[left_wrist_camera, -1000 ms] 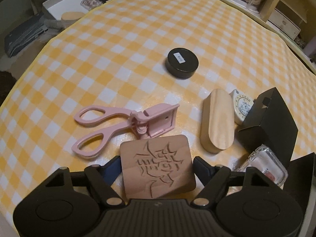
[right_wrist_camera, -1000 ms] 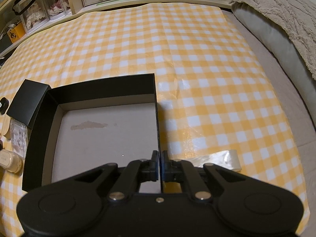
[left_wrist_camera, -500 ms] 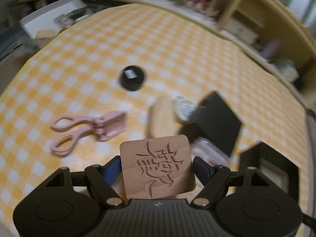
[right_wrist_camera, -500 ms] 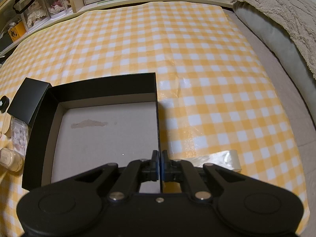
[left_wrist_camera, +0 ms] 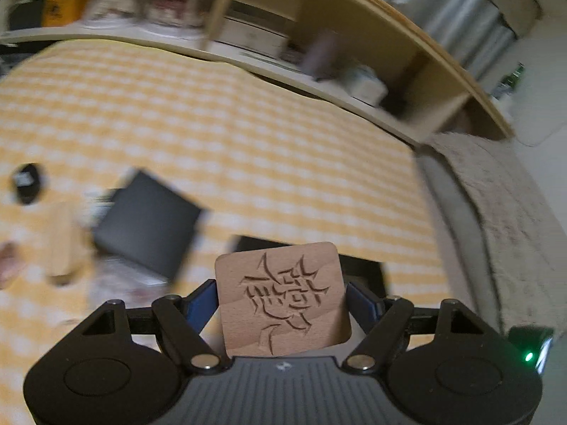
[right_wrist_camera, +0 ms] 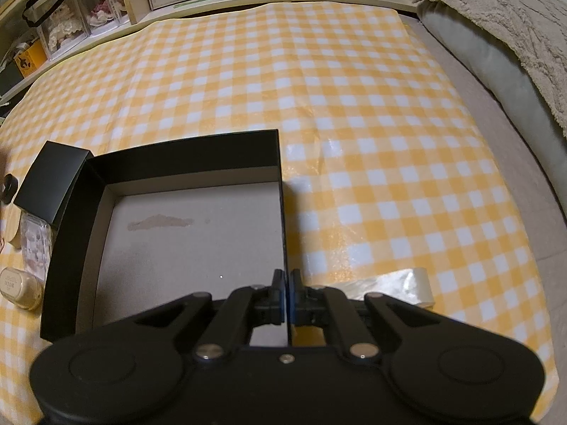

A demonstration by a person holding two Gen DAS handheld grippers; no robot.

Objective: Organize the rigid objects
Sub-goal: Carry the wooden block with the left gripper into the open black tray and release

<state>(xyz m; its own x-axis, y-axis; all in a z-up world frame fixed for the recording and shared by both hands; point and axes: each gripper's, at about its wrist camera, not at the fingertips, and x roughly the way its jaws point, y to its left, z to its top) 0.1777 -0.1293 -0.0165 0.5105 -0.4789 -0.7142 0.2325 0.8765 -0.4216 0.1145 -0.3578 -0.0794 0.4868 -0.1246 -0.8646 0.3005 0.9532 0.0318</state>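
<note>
My left gripper (left_wrist_camera: pixel 282 297) is shut on a square wooden block (left_wrist_camera: pixel 281 295) with a carved pattern, held in the air above the yellow checked cloth. Behind the block shows a corner of the open black box (left_wrist_camera: pixel 365 269). In the right wrist view the same black box (right_wrist_camera: pixel 184 163) lies open with a bare grey floor. My right gripper (right_wrist_camera: pixel 286 283) is shut on the box's thin right wall near the front corner.
A small black box (right_wrist_camera: pixel 53 180), a clear plastic case (right_wrist_camera: pixel 33 244) and an oval cream tin (right_wrist_camera: pixel 19 288) lie left of the box. A round black tin (left_wrist_camera: pixel 26 182) and an oval wooden piece (left_wrist_camera: pixel 62 241) lie further left. A cushion (right_wrist_camera: pixel 496 35) borders the right; shelves run along the back.
My left gripper has risen and swung right with the wooden block, leaving the pink scissors-like tool out of view and bringing the black box ahead. The right gripper has kept still.
</note>
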